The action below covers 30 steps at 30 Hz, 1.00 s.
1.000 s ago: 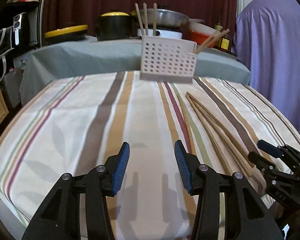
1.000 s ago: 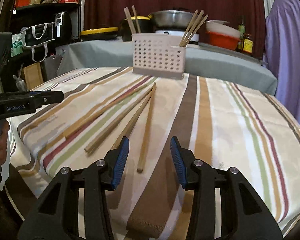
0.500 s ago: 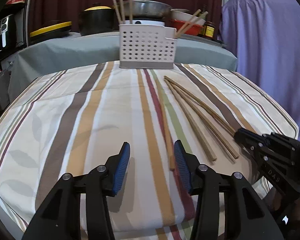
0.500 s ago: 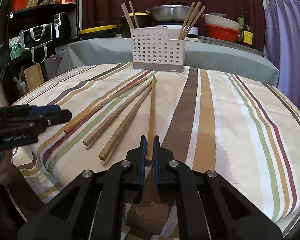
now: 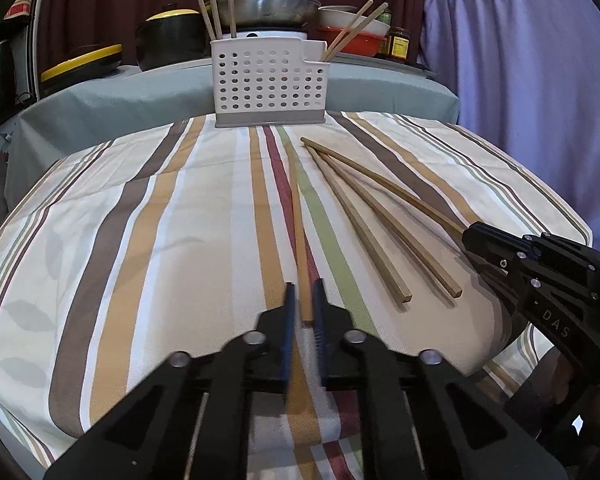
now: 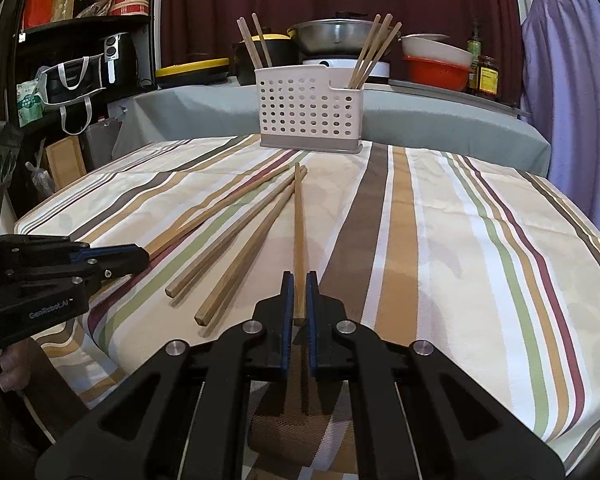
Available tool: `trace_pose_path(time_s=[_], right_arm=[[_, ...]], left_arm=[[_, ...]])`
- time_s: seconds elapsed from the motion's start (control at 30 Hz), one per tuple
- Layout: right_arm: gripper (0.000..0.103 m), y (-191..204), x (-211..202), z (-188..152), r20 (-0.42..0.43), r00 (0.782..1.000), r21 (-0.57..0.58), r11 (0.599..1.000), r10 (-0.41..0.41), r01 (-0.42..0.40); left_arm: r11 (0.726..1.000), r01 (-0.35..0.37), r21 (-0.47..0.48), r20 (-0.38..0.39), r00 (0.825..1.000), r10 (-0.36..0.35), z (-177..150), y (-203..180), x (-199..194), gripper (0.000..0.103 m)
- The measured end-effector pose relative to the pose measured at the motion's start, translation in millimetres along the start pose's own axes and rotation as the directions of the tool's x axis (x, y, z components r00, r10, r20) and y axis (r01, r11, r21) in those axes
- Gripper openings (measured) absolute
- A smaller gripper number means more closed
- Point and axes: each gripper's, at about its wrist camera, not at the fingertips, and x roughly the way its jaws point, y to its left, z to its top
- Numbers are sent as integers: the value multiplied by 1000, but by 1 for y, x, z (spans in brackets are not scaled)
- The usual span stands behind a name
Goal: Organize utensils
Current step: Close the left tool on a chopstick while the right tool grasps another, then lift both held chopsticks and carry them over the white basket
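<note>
— Along the left wrist view, where does the room to move lie?

— Mostly on the left half of the striped tablecloth (image 5: 112,240), which lies bare out to its rounded edge. At the far edge stands the white perforated holder (image 5: 270,82), with chopsticks upright in its compartments. Right of centre, four loose chopsticks fan out from near the holder toward the near edge.

— And the left gripper (image 5: 305,300)?

— Its jaws have just been closing, and the blue pads now pinch the near end of the leftmost chopstick (image 5: 298,224), which lies along the dark red stripe. The motion blurs the pads, so the exact contact is hard to make out. The right gripper (image 5: 470,236) enters from the right, and its tip covers the near end of the rightmost chopstick (image 5: 384,182).

— What does the right wrist view add?

— Open cloth fills the right half, out to the curved edge, beyond which a purple drape (image 6: 572,100) hangs. The right gripper (image 6: 299,300) is pressed together on the near end of that chopstick (image 6: 299,232), which runs straight ahead toward the holder (image 6: 310,112). Two chopsticks (image 6: 240,248) lie free between the grippers, touching at their far ends, plain light brown wood with square-cut near ends.

— Anything cut off?

— The left gripper (image 6: 142,258) comes in from the left edge; its body hides the end of its chopstick (image 6: 220,208). Below it a hand (image 6: 14,368) shows only in part.
</note>
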Motion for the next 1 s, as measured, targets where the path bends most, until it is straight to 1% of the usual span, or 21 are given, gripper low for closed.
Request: trace_pose_path(time_s=[0.13, 0.27, 0.43, 0.73, 0.83, 0.93, 1.0], right_arm=[[7, -1, -3, 2, 9, 1000, 3, 1000, -3, 3], [7, -2, -8, 5, 28, 1000, 5, 1000, -10, 10], [7, -2, -23, 14, 78, 997, 3, 1000, -31, 31], [6, 2, -57, 41, 203, 977, -27, 997, -65, 72], [6, 4, -67, 52, 241, 968, -32, 996, -68, 78], [6, 4, -77, 62, 277, 958, -35, 996, -70, 83], [6, 4, -85, 70, 301, 951, -35, 996, -69, 83]], left_arm=[[1000, -1, -1, 5, 1000, 1, 1, 0, -1, 6], [1000, -17, 20, 46, 999, 16, 4, -2, -9, 6], [998, -39, 44, 109, 993, 34, 10, -3, -25, 6], [998, -55, 12, 226, 973, 51, 35, 9, -59, 6], [998, -57, 1, 265, 963, 55, 44, 12, -71, 6], [998, -64, -6, 315, 947, 62, 54, 15, -85, 6], [998, -65, -7, 335, 940, 63, 60, 16, -92, 6]])
